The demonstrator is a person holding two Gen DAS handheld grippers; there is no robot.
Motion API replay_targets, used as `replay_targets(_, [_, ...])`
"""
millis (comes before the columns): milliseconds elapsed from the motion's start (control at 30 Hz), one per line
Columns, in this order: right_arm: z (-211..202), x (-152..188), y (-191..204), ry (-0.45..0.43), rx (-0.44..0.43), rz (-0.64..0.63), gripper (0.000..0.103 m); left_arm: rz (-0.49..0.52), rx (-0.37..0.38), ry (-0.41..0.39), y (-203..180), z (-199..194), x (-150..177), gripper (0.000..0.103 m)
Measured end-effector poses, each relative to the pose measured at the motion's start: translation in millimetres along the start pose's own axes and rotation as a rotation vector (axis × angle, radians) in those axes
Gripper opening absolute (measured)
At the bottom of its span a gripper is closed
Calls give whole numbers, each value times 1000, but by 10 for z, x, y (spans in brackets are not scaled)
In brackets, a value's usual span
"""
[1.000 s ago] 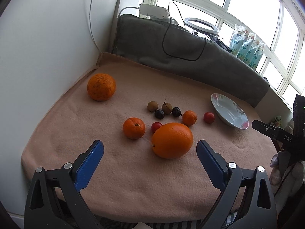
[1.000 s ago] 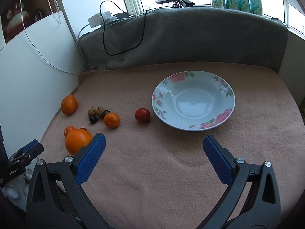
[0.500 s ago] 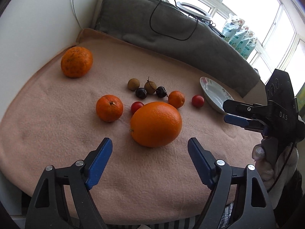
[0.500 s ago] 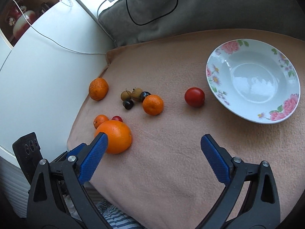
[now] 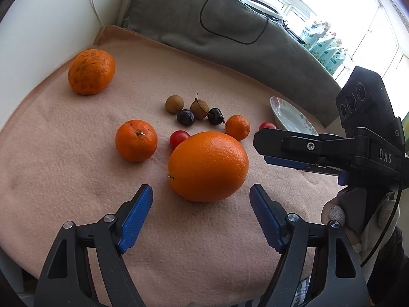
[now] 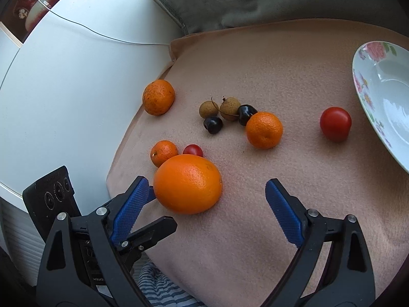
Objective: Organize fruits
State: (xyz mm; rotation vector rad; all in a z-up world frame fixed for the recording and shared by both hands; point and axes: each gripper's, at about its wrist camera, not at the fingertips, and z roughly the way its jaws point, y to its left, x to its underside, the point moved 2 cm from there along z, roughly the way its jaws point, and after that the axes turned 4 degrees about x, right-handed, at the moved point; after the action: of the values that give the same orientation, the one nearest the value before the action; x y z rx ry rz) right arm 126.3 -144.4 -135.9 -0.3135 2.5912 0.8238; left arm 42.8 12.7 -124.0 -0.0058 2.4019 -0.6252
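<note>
A big orange [image 5: 208,166] [image 6: 188,183] lies on the pink blanket [image 5: 76,184]. My left gripper [image 5: 200,192] stands open just short of it, with nothing between its pads. My right gripper [image 6: 207,183] [image 5: 260,148] comes in from the right, its jaws closing. The orange sits just past its tips, toward the left finger, and the pads do not press on it. Behind lie a mandarin [image 5: 136,140], a cherry tomato [image 5: 179,138], a small mandarin [image 6: 264,130], a red tomato [image 6: 335,124], two longans [image 5: 174,104], two dark cherries [image 5: 185,117] and a spotted orange [image 5: 91,71].
A flowered plate [image 6: 378,89] sits at the right with nothing in it. A white wall [image 6: 76,89] borders the blanket on the left. A grey cushion [image 5: 230,33] with a black cable runs along the back. The blanket's front edge is close under both grippers.
Both grippers have come down closer to the big orange. The right one swung left, away from the plate. The left jaws have narrowed, and the right jaws a little.
</note>
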Motion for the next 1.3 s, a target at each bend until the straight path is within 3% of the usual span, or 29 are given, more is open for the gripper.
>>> replay_targets(533, [298,28,46,68,-67,17,84,5,14,16,5,118,-4,71])
replay_targets(833, [384,33,50,83,-105,21,72,15,14,13,14,153,0,64])
replay_targets(1300, [290,47,115,44,-92,-12,72,76,-12,-4,-112,148,5,63])
